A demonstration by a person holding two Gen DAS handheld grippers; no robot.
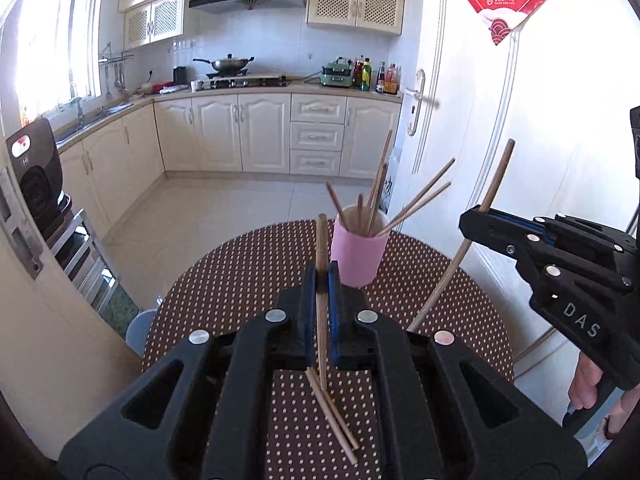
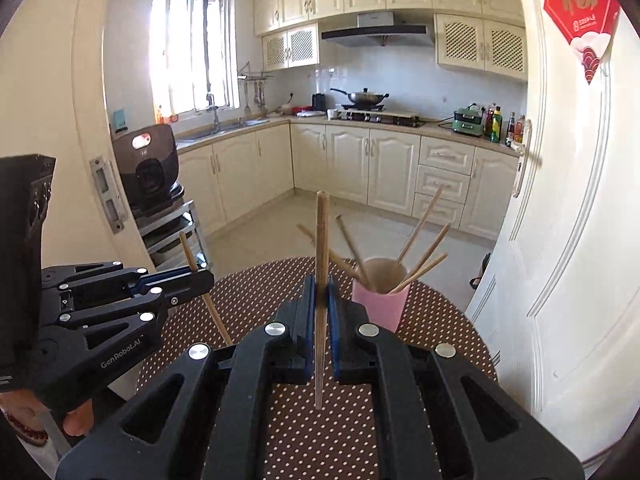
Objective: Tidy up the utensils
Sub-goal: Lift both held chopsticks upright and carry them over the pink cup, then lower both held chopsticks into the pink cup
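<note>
You stand at a round table [image 1: 240,280] covered with a brown, white-dotted cloth, at the open door of a cream-cabinet kitchen.

Through the left wrist camera, your left gripper [image 1: 322,276] is clenched on a single wooden chopstick [image 1: 321,320], which stands nearly upright between the blue pads, its top above the fingertips and its lower end hanging clear over the cloth. Just beyond the fingertips, slightly right, sits the pink cup [image 1: 358,256], with several chopsticks [image 1: 416,204] leaning out of it in different directions. Two loose chopsticks [image 1: 334,416] lie crossed on the cloth near you, under the gripper body. At the right edge your right gripper [image 1: 476,216] comes in from the side, jaws closed on another chopstick [image 1: 496,180] that slants up to the right, off the table.

Through the right wrist camera, that right gripper [image 2: 320,284] grips its chopstick [image 2: 321,240] upright between the pads, the lower tip above the dotted cloth. The pink cup [image 2: 380,308] sits just right of the fingertips, a little farther off, with its chopsticks [image 2: 420,224] fanned out. On the left, your left gripper [image 2: 200,276] holds its chopstick [image 2: 208,308] tilted, the lower end pointing down toward the table. A finger of your hand [image 2: 76,420] shows beneath its handle.
</note>
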